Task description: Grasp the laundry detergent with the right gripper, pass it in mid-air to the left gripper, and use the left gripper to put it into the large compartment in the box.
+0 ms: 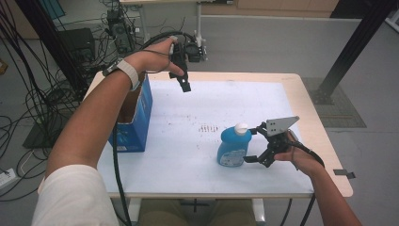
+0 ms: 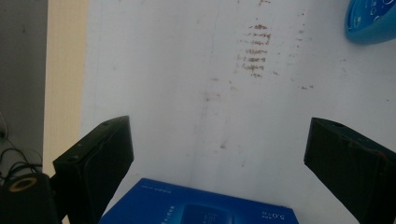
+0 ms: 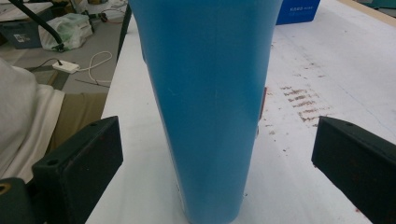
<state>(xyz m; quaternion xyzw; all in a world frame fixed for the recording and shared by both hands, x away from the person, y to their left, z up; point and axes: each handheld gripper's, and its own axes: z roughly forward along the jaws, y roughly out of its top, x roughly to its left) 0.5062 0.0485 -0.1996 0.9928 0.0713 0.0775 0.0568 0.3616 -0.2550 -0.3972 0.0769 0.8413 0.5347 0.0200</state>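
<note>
A blue soap bottle (image 1: 233,149) with a white cap stands upright on the white sheet (image 1: 188,155), right of the middle. My right gripper (image 1: 252,144) is level with it from the right, open. In the right gripper view the bottle (image 3: 210,102) stands between the two black jaws with a gap on each side, and the right gripper (image 3: 215,172) touches nothing. My left gripper (image 1: 184,84) hangs high over the table's back left, pointing down, beside a blue cardboard box (image 1: 134,117). The left gripper (image 2: 219,158) is open and holds nothing, with the box's blue top (image 2: 201,207) below it.
Brown smudges (image 1: 207,128) mark the sheet's middle. The table's wooden rim (image 1: 324,141) runs close behind my right hand. Cables and equipment (image 1: 42,94) crowd the floor at the left, and a black post (image 1: 348,52) stands at the back right.
</note>
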